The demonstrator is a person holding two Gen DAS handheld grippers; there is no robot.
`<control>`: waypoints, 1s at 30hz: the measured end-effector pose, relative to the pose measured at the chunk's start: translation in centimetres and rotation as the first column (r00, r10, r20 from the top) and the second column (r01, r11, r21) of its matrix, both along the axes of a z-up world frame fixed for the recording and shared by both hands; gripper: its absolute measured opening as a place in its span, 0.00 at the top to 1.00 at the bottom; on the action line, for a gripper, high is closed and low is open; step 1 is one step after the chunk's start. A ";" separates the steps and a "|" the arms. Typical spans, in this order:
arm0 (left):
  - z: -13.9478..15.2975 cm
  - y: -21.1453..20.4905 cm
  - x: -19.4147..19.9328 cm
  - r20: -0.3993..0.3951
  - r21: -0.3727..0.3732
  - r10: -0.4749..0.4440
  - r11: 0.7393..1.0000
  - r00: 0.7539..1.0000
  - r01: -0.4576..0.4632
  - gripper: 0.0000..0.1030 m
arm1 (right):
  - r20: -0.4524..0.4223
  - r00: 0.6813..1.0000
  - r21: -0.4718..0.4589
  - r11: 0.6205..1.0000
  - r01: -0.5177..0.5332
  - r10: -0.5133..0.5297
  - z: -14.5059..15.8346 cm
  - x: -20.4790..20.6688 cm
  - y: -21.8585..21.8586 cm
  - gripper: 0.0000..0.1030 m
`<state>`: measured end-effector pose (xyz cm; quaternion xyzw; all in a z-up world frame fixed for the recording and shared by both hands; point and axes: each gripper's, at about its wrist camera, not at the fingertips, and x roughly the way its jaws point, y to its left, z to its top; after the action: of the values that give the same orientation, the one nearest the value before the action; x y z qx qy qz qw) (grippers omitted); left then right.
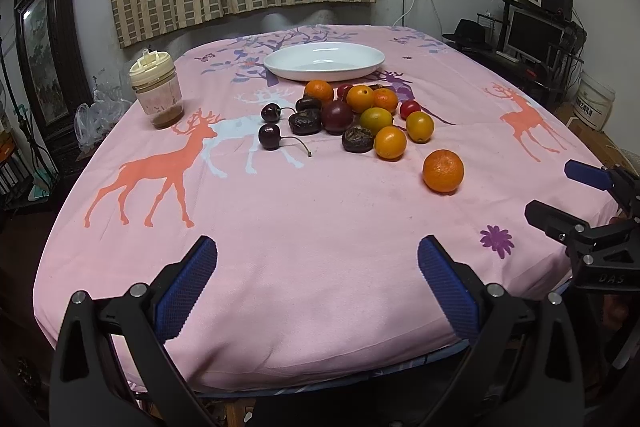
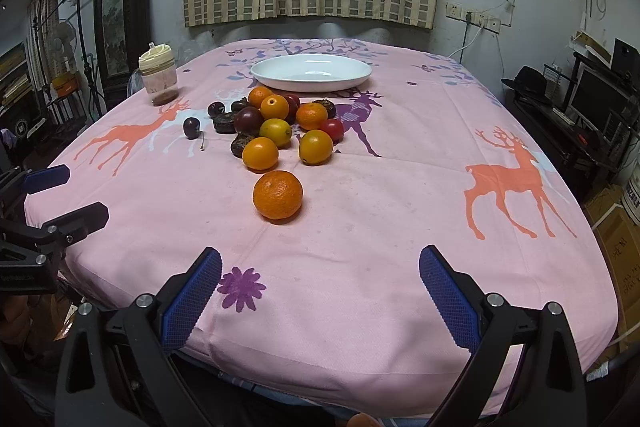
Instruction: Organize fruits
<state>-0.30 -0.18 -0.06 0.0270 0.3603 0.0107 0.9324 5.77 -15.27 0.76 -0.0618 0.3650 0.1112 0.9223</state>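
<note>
A pile of mixed fruit (image 1: 360, 111) (image 2: 280, 123) lies mid-table on the pink cloth: oranges, kumquats, dark plums, red tomatoes. One orange (image 1: 443, 171) (image 2: 277, 195) sits apart, nearest me. Two cherries (image 1: 270, 125) lie left of the pile. An empty white plate (image 1: 324, 61) (image 2: 312, 72) stands behind the fruit. My left gripper (image 1: 318, 279) is open and empty above the table's near edge. My right gripper (image 2: 320, 287) is open and empty too, with the lone orange ahead of it. Each gripper shows in the other's view, the right one (image 1: 560, 195) and the left one (image 2: 68, 195).
A plastic jar (image 1: 157, 89) (image 2: 158, 75) with a cream lid stands at the far left of the table. A dark framed cabinet (image 1: 44, 39) is left of the table. A desk with a monitor (image 1: 532, 35) stands to the right. A curtain hangs behind.
</note>
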 end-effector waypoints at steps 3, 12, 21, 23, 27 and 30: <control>0.0 0.0 0.0 0.001 -0.001 0.000 1.000 1.000 0.000 0.04 | 0.000 1.000 0.000 1.000 0.000 0.000 -0.1 0.0 -0.1 0.04; 0.0 0.0 0.0 0.000 0.000 0.000 1.000 1.000 0.000 0.04 | 0.002 1.000 -0.005 1.000 -0.001 0.001 0.1 -0.1 0.2 0.04; -0.1 0.1 0.0 -0.002 -0.002 0.000 1.000 1.000 0.000 0.04 | 0.000 1.000 -0.005 1.000 -0.002 0.002 0.0 -0.1 0.4 0.04; -0.1 0.1 0.0 -0.002 -0.001 0.000 1.000 1.000 0.000 0.04 | 0.001 1.000 -0.006 1.000 -0.003 0.003 0.0 -0.1 0.5 0.04; -0.2 0.2 0.0 -0.003 -0.003 0.000 1.000 1.000 0.000 0.04 | 0.001 1.000 -0.007 1.000 -0.002 0.002 0.0 -0.1 0.5 0.04; -0.2 0.2 -0.1 -0.003 -0.002 0.001 1.000 1.000 -0.001 0.04 | 0.000 1.000 -0.007 1.000 -0.002 0.002 0.0 -0.1 0.4 0.04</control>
<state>-0.35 0.00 -0.28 0.0260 0.3619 0.0108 0.9318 5.67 -14.85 0.75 -0.0654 0.3653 0.1110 0.9219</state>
